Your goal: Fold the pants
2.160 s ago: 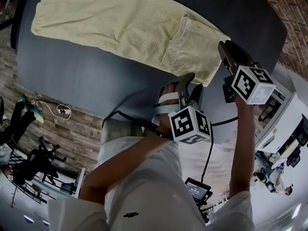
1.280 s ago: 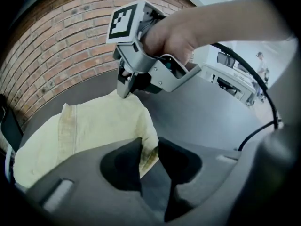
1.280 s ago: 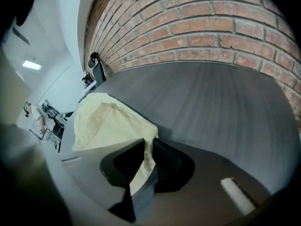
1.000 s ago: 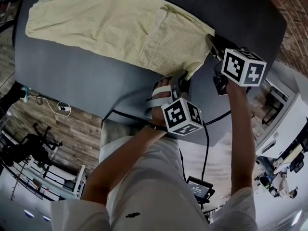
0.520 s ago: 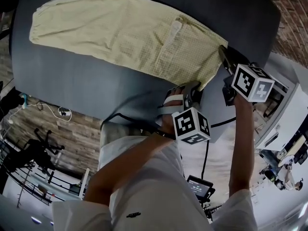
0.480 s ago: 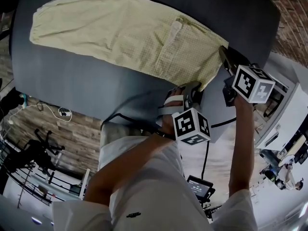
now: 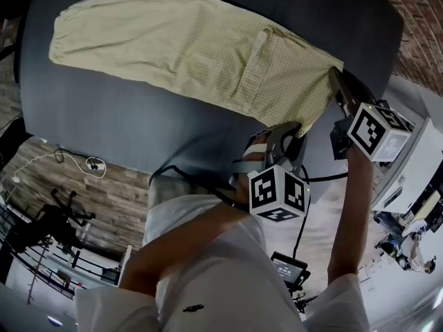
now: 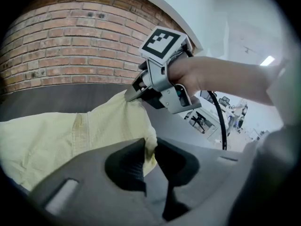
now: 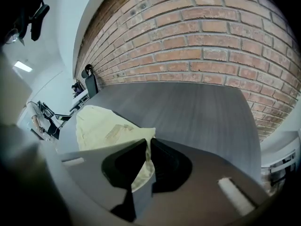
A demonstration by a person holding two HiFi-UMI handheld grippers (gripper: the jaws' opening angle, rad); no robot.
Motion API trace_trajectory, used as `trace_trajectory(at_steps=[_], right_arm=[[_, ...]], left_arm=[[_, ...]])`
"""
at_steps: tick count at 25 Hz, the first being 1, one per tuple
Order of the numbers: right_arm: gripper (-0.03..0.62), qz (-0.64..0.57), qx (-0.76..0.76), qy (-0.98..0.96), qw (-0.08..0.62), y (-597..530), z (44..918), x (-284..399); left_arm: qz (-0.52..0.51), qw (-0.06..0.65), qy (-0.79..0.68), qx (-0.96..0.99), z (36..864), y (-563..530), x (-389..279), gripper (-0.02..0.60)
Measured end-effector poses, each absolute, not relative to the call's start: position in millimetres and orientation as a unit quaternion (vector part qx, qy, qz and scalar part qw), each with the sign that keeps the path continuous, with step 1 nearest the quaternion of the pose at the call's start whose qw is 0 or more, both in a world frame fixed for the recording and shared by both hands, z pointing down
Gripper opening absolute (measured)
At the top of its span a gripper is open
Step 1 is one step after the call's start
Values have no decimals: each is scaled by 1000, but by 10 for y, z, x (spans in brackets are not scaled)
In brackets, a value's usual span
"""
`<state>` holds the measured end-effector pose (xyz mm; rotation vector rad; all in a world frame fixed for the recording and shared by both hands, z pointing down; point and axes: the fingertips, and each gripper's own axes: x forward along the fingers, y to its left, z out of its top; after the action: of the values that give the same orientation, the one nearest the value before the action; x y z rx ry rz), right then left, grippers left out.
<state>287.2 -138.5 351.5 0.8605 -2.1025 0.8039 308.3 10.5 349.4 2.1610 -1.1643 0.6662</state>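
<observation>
One pants (image 7: 187, 47) waist corner in left gripper (image 7: 296, 128), other in right gripper (image 7: 336, 78)

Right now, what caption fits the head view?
Left hand-held gripper and right hand-held gripper pinch one end of yellow pants on a table.

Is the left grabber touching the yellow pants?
Touching. The left gripper view shows the left gripper with its jaws pinched shut on an edge of the pants.

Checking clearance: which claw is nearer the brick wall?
Right. The right claw grips the pants corner on the brick wall side; the left claw grips the other corner, nearer the person, farther from it.
</observation>
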Motion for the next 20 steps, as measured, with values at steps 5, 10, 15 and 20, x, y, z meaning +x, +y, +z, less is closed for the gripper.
trace_trajectory(at_steps=[5,10,15,20], right_arm=[[36,300,358,-805,365,-1369,3309,2742],[35,300,363,-814,340,-1369,3237,2585],[35,296,375,-804,353,-1292,3065,2325],[35,289,370,-814,342,-1297,2949,2097]], left_arm=[[236,291,-438,817,3347,115,2902,61],[230,285,-450,814,3261,136,2650,61],[215,288,-465,809,3136,159,2339,63],[205,286,-477,805,3030,171,2104,61]])
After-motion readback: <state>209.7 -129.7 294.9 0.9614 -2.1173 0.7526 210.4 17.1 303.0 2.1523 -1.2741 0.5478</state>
